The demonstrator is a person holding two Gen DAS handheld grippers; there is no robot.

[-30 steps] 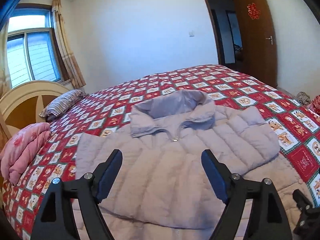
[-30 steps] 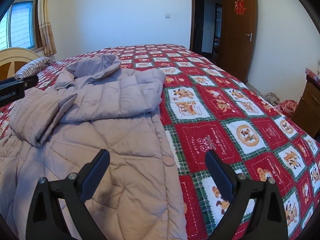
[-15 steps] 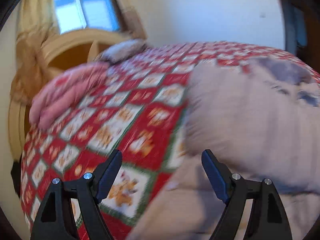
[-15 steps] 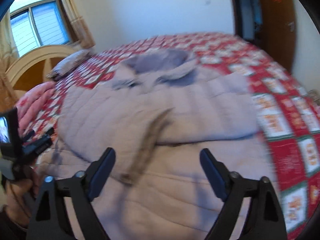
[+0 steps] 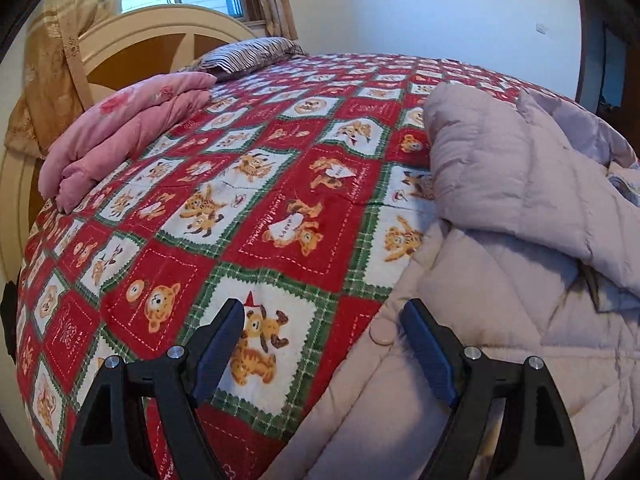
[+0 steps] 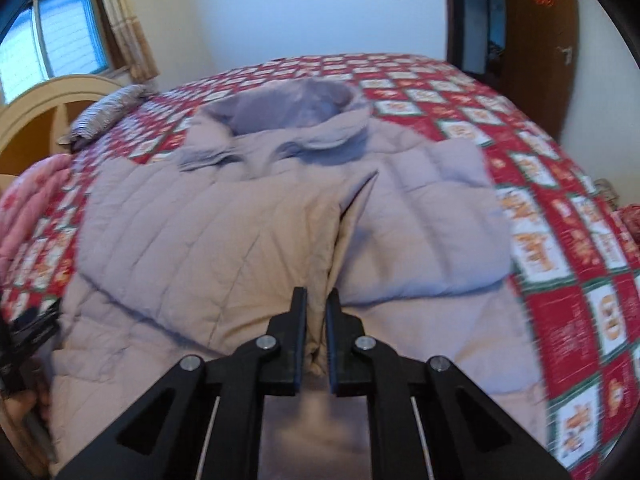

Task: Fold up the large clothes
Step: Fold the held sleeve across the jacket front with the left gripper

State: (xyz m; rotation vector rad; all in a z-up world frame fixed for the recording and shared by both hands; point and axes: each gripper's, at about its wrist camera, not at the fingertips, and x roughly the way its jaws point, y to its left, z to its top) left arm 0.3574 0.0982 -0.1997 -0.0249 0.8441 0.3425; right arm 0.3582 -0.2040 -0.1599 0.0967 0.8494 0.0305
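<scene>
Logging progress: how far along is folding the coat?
Done: both sleeves lie folded across the coat on the bed. In hand: the right gripper pinches a sleeve cuff; the left gripper is open at the coat's edge. Left: folding the body.

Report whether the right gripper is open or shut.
Shut on the jacket: the right gripper has its fingers nearly together, pinching a raised ridge of the fabric.

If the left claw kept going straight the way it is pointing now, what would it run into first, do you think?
Probably the red, green and white teddy-bear patchwork bedspread, which fills the gap ahead of the open left claw. The edge of the pale mauve quilted puffer jacket lies just under its right finger, though depth is unclear.
</scene>
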